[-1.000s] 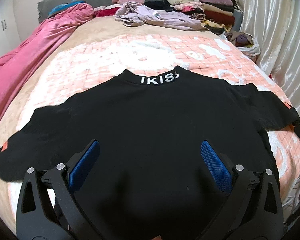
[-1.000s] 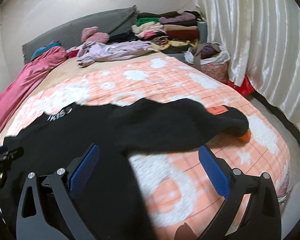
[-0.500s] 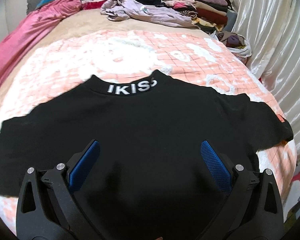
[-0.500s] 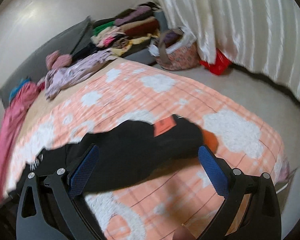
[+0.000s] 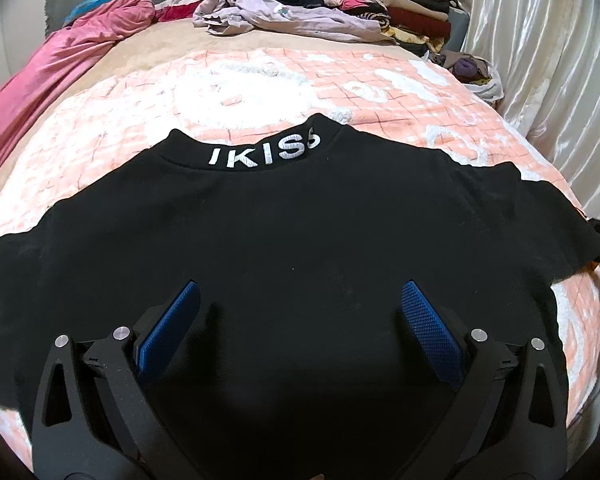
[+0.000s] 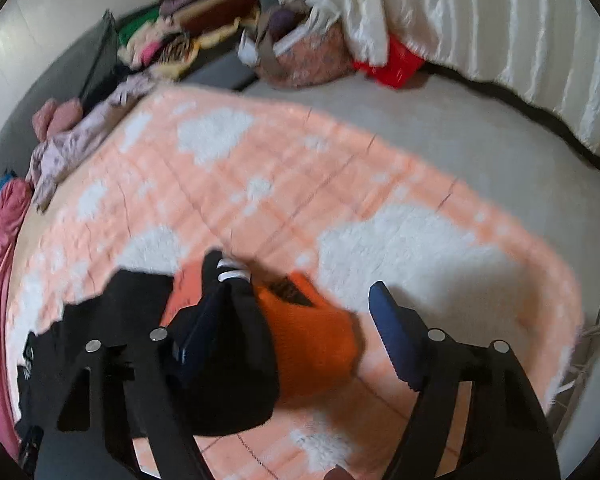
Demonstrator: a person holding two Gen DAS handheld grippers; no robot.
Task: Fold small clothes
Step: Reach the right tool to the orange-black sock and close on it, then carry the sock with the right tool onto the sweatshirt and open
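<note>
The black sweatshirt (image 5: pixel 300 240) lay flat on the bed (image 5: pixel 260 92), collar away. Its orange-cuffed sleeve end (image 6: pixel 308 336) sat between the closing, not yet pinching right gripper (image 6: pixel 296 336); the left gripper (image 5: pixel 300 320) hovered spread above the sweatshirt's middle.

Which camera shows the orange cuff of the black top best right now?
The right wrist view: the orange cuff lies between the right gripper fingers, whose jaws have just been closing. In the left wrist view, only the black top shows clearly; that cuff is barely visible.

peach-and-white blanket (image 5: pixel 380 92), pink quilt (image 5: pixel 60 64), folded clothes stack (image 5: pixel 400 12), white curtain (image 5: pixel 540 60)
</note>
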